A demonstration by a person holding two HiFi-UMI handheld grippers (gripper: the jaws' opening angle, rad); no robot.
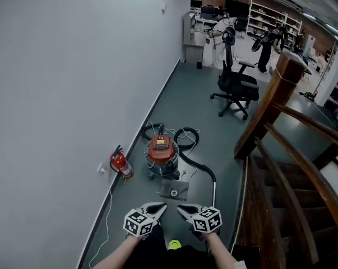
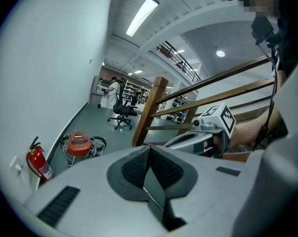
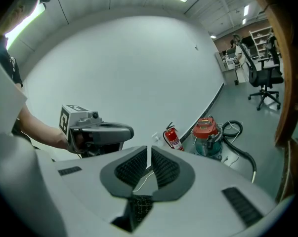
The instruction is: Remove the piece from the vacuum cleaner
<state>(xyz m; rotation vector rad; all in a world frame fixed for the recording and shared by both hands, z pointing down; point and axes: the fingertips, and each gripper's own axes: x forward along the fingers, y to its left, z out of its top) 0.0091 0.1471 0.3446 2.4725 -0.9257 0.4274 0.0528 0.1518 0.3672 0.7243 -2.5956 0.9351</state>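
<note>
Head view: red vacuum cleaner [image 1: 161,150] stands on the floor [image 1: 213,83] near the wall, with a fire extinguisher [image 1: 121,164] just beside it and a black hose [image 1: 199,167] curling off to its right. Left tongs [image 1: 162,207] and right tongs [image 1: 180,208] are side by side, well apart from the vacuum cleaner. Both are clenched with nothing between them.

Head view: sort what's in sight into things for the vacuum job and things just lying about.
Job: vacuum cleaner, hose, grey flat piece in front of it.
Lying about: fire extinguisher, office chair, wooden stair rail.
</note>
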